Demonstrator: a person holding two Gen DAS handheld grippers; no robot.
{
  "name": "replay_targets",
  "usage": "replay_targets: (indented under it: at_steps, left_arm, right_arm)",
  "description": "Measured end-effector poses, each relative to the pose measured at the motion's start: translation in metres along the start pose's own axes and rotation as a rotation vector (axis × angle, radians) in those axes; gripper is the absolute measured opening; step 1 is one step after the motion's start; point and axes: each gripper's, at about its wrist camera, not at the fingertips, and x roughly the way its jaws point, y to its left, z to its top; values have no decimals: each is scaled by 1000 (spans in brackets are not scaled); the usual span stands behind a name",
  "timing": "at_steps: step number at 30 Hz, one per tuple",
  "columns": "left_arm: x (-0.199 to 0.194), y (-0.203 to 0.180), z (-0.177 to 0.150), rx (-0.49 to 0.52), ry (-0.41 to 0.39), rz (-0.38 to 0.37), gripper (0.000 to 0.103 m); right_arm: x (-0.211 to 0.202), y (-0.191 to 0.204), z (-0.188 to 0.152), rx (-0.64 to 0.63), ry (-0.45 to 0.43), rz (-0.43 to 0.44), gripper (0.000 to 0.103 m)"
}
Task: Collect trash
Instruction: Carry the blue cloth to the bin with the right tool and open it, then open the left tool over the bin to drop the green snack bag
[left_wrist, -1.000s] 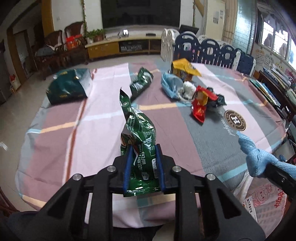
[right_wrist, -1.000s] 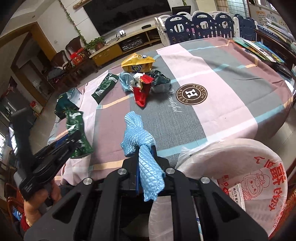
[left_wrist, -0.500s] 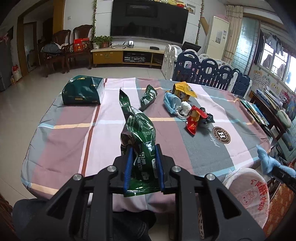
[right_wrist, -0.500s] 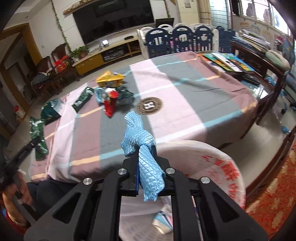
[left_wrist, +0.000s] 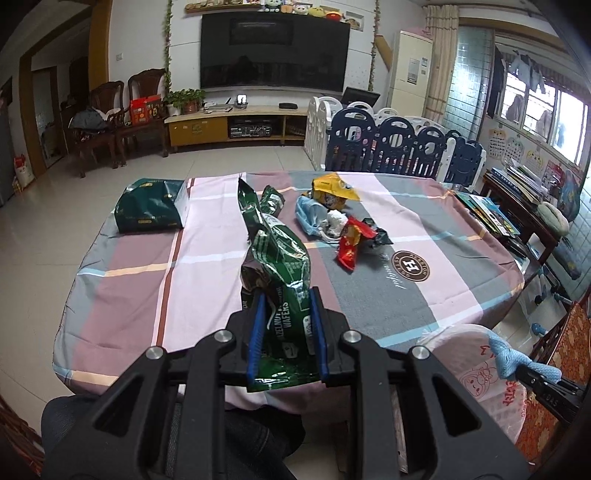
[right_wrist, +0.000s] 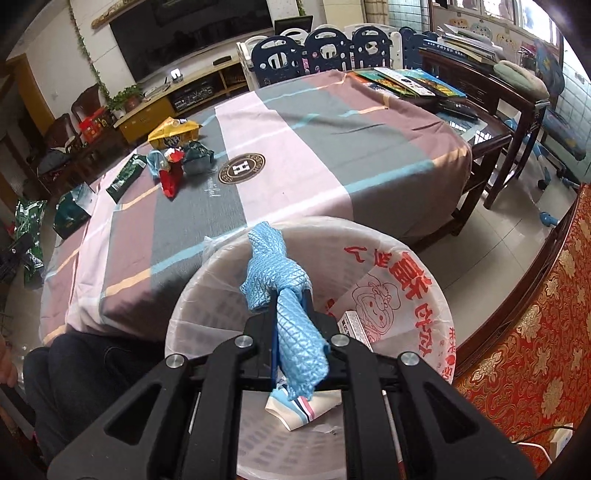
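Note:
My left gripper (left_wrist: 286, 314) is shut on a green wafer wrapper (left_wrist: 275, 258) and holds it above the near edge of the table. My right gripper (right_wrist: 291, 314) is shut on a knotted blue cloth (right_wrist: 284, 280) directly over the open white bin (right_wrist: 424, 332) lined with a printed plastic bag; the bin also shows in the left wrist view (left_wrist: 476, 369). A pile of trash lies mid-table: a red wrapper (left_wrist: 351, 245), a yellow bag (left_wrist: 332, 188), a light blue bag (left_wrist: 308, 214) and a dark wrapper (left_wrist: 376, 236).
A green box-shaped bag (left_wrist: 151, 206) and another green wrapper (left_wrist: 273, 199) lie at the table's far left. Paper scraps (right_wrist: 306, 410) lie inside the bin. A dark side table with books (right_wrist: 443, 96) stands right of the table. My knees are under the near edge.
Both grippers have pulled back from the table. My right gripper has carried the blue cloth from over the table edge to over the bin. My left gripper has risen with the green wrapper.

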Motion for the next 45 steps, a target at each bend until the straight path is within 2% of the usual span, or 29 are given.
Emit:
replay_targets:
  at_steps: [9,17,21,27,29,31,32,33,34,35,36,37,39,42,45]
  left_arm:
    - [-35,-27,-6,65,-35,-29,24]
    - [-58,-32,-6,79,-71,-34,24]
    - [-64,-35,-6,82,-77,-41,24]
    - [-62,-36,-6,82,-66,-57,24]
    - [-62,-38,-7,86,-62,-67,24]
    - [-61,-41,-8,93,-55,-86,24]
    - [-60,-43,-10,96,-50,-99,24]
    - [-58,-45,-11,100,-38,-126,24]
    - [-55,-48,-11,99,-23,-157,24]
    - [-52,-49,-12,96,-7,-191,24]
    - [-48,-51,-13,99,7,-215,24]
    - [-43,-55,-16,113,25,-243,24]
    - [-30,-66,-22,139,75,-330,24]
    - [-3,-89,-36,175,217,-560,24]
    - [15,-122,-55,240,315,-735,25]
  right_arm:
    - [-28,3,2,-4,-72,48,11]
    - [-50,5,6,-18,-120,57,11]
    - [-51,5,4,-24,-117,52,11]
    - [-37,1,-5,-27,-70,18,11]
    - [-24,-3,-10,-31,-20,-15,12]
    - [-6,-8,-18,-27,65,-46,12]
    - [3,-11,-21,-21,113,-62,18]
    - [13,-15,-24,-12,171,-80,24]
    - [20,-20,-27,10,216,-91,37]
    - [21,-26,-29,52,219,-85,50]
    - [19,-32,-29,92,204,-75,56]
    - [14,-39,-28,141,178,-66,67]
    - [4,-52,-21,207,126,-62,71]
    - [-9,-69,-8,279,57,-91,73]
    - [-18,-86,-1,338,18,-120,74]
